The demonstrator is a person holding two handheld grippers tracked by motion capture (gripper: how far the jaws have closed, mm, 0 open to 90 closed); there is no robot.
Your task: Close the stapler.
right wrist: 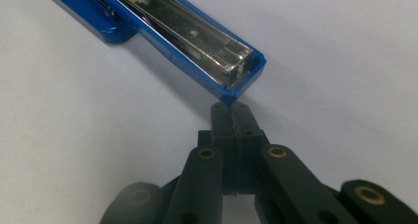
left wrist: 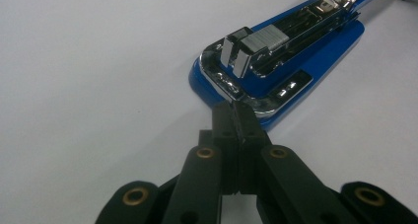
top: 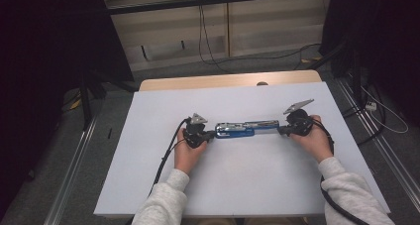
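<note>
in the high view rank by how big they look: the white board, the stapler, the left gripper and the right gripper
1. white board, by far the largest.
2. stapler, opened out flat and long between the two grippers.
3. left gripper and right gripper: they look about alike, both partly covered by hands, so no ranking between them.

A blue stapler (top: 242, 130), folded open flat with its chrome insides facing up, lies lengthwise across the middle of a white board (top: 148, 185) that covers a wooden table (top: 218, 80). The left gripper (top: 212, 134) meets the stapler's left end and the right gripper (top: 280, 131) meets its right end, each with its jaws drawn together at the tip. A person's hands hold both grippers, light grey sleeves (top: 163, 200) entering from the bottom edge. Black cables (top: 166, 155) trail from each gripper back toward the person. Grey floor surrounds the table.
</note>
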